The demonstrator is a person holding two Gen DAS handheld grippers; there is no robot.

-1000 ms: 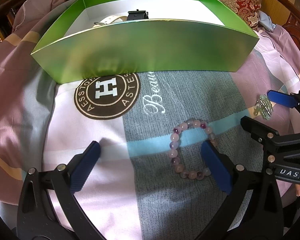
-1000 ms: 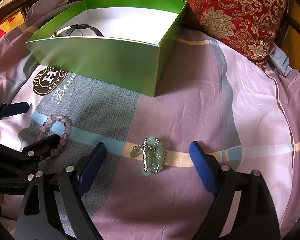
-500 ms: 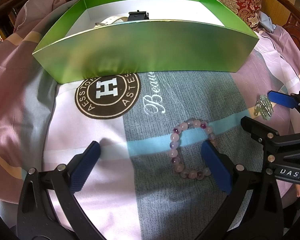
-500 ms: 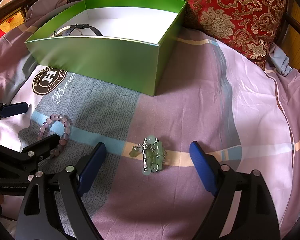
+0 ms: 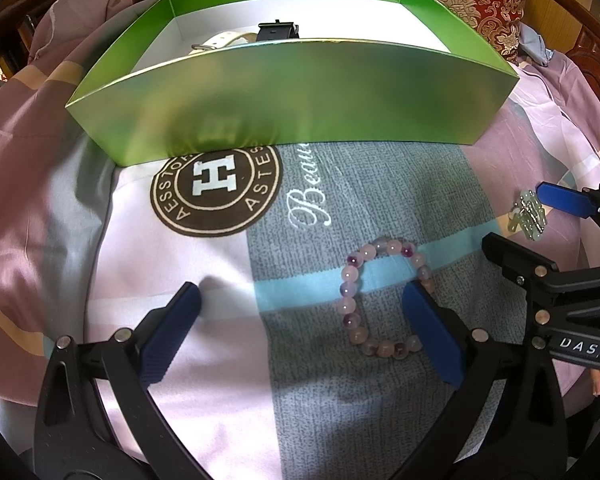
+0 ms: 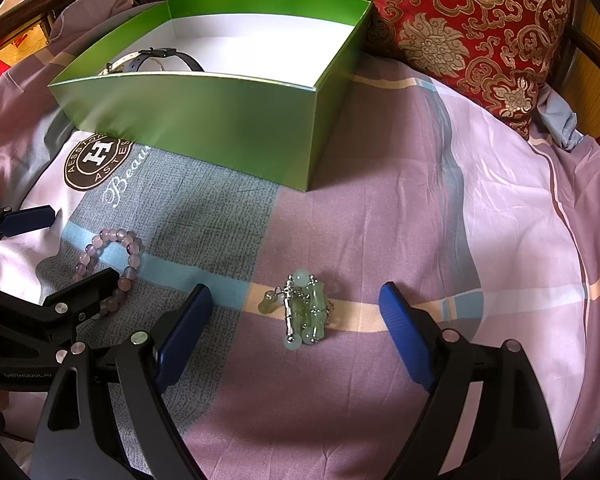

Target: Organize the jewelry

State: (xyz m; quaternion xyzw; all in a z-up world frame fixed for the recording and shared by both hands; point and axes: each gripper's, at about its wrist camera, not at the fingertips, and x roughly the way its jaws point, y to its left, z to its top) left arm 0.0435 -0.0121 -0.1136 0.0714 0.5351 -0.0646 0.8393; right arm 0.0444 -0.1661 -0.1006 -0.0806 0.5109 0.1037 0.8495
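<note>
Almost nothing has moved since the earlier frames: your two grippers sit where they were, low over the bedspread [image 6: 440, 184], with only a slight drift in the left view. Your left gripper [image 5: 300, 328] has its jaws spread wide and empty; the pink and purple bead bracelet [image 5: 364, 300] lies flat on the grey patch, its right side just beside and partly hidden by the right-hand pad. Your right gripper [image 6: 296, 332] is likewise wide apart, holding nothing, and the bunched green jade bracelet [image 6: 306, 312] with silver links lies between its pads, touching neither. Farther back stands the open green box [image 6: 204, 136] on the bed, with a black-strapped watch [image 6: 168, 56] inside near its left wall. A red embroidered cushion [image 6: 460, 28] rests behind the box.
</note>
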